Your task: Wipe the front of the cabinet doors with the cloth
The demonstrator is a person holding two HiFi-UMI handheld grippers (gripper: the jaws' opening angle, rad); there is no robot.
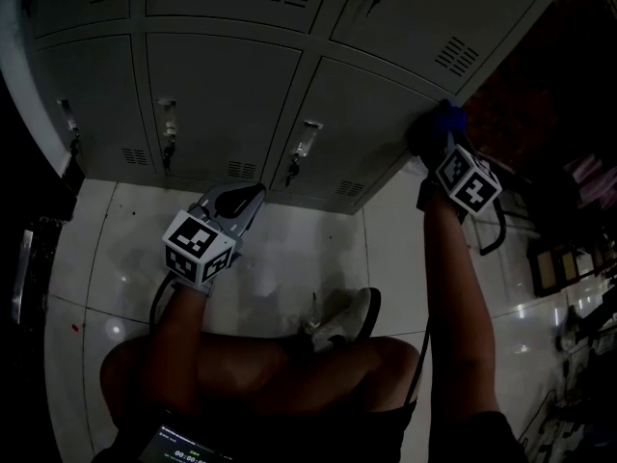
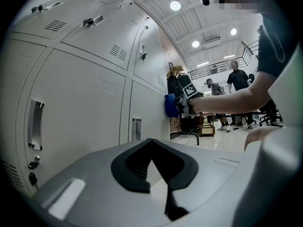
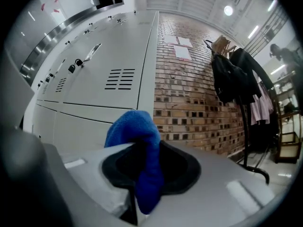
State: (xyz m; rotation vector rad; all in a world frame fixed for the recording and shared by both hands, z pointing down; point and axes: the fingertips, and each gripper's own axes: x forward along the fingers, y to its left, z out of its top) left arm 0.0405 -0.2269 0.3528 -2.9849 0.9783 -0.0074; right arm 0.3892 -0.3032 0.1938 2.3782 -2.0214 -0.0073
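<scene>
The right claw [image 3: 142, 151] clamps a crumpled blue cloth [image 3: 135, 129] against the right-hand edge of the grey metal locker cabinet [image 1: 222, 90], while the left claw [image 2: 152, 148] sits closed and empty near the cabinet's base

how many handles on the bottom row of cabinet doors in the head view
3: left door's handle, middle door's handle, right door's handle. More may lie beyond the frame.
</scene>
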